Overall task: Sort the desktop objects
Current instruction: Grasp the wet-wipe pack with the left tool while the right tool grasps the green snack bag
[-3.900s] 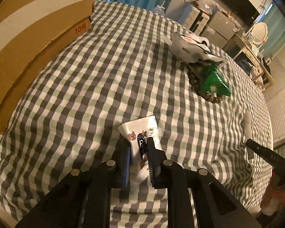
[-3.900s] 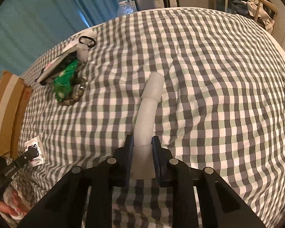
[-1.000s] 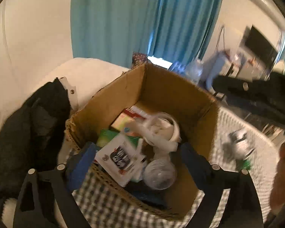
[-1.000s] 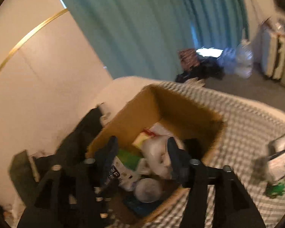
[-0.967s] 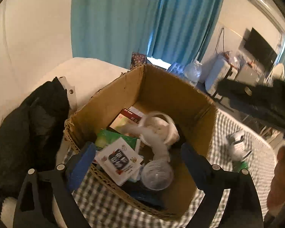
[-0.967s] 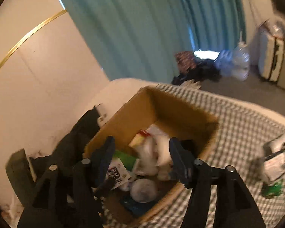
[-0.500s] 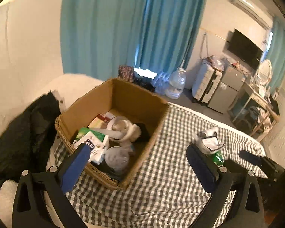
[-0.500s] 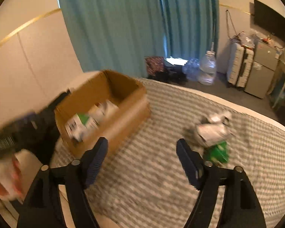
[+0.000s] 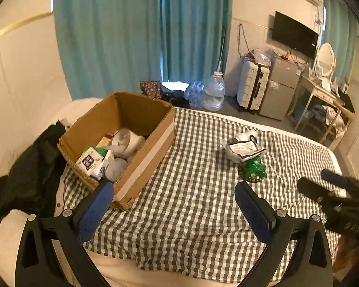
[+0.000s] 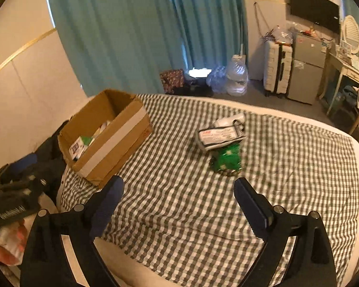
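A cardboard box (image 9: 122, 143) sits near the far left corner of a bed covered in a grey-and-white checked cloth (image 9: 191, 205). The box is open at the top and holds sorted items: a white packet with a dark label (image 9: 89, 161) leaning at the near end, a green packet (image 9: 100, 151) beside it, a white rounded item (image 9: 129, 141) in the middle and a clear lid-like piece (image 9: 116, 168) at the front.

Well apart from the box, toward the middle of the cloth, lies a small pile: a white pouch with a printed label (image 9: 243, 149) resting against a green packet (image 9: 255, 168), with dark beads (image 9: 252, 179) just showing under the green one.

We hold both tools above the near edge of the bed, pointing down at the cloth. Our left gripper (image 9: 174, 205) stands wide open with nothing between its blue pads. Our right gripper (image 10: 179, 198) is also empty, its jaws opening.

Teal curtains (image 9: 141, 31) hang behind the bed, with a suitcase (image 9: 252, 87) by the wall.
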Available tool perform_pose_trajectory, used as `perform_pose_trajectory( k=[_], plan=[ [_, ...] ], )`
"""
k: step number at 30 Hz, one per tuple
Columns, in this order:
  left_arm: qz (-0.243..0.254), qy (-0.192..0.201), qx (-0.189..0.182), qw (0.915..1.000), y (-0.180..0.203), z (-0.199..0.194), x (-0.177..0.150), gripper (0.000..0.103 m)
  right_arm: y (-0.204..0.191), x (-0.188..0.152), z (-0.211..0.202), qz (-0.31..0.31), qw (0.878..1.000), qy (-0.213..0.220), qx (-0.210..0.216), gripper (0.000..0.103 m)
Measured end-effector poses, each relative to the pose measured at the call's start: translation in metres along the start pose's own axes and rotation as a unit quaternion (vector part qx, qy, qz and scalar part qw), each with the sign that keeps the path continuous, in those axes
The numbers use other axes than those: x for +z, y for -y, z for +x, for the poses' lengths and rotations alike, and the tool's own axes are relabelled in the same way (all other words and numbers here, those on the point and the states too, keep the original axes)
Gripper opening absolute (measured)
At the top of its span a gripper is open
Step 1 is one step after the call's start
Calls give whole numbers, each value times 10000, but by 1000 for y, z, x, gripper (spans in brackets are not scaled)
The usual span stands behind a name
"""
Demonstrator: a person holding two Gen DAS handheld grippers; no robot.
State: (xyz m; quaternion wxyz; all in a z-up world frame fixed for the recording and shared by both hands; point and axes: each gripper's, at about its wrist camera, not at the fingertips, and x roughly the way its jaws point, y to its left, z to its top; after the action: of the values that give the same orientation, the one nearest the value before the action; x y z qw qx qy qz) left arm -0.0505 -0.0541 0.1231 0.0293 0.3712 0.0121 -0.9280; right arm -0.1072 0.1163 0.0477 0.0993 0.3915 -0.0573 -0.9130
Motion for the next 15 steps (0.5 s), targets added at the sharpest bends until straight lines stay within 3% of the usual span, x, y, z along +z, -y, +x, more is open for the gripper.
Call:
perform_pose_trajectory(
  k=[6,8,12,15],
  plan=[
    [-40,48,-101,9999,35,23,-1,103,44,9,-19,756,9961,434,131,96],
    [43,-17,-139,9999,46,38,-6,103,65,9,-14,954,9939,558,-18,97],
    [362,-164,-244,9989,69,68,-15,103,99,-1,29,1060,9939,150,-277,97],
    [335,-305,-315,9985,80,100,-20,103,114,-12,60,1105,9931,48,-382,97]
  ],
)
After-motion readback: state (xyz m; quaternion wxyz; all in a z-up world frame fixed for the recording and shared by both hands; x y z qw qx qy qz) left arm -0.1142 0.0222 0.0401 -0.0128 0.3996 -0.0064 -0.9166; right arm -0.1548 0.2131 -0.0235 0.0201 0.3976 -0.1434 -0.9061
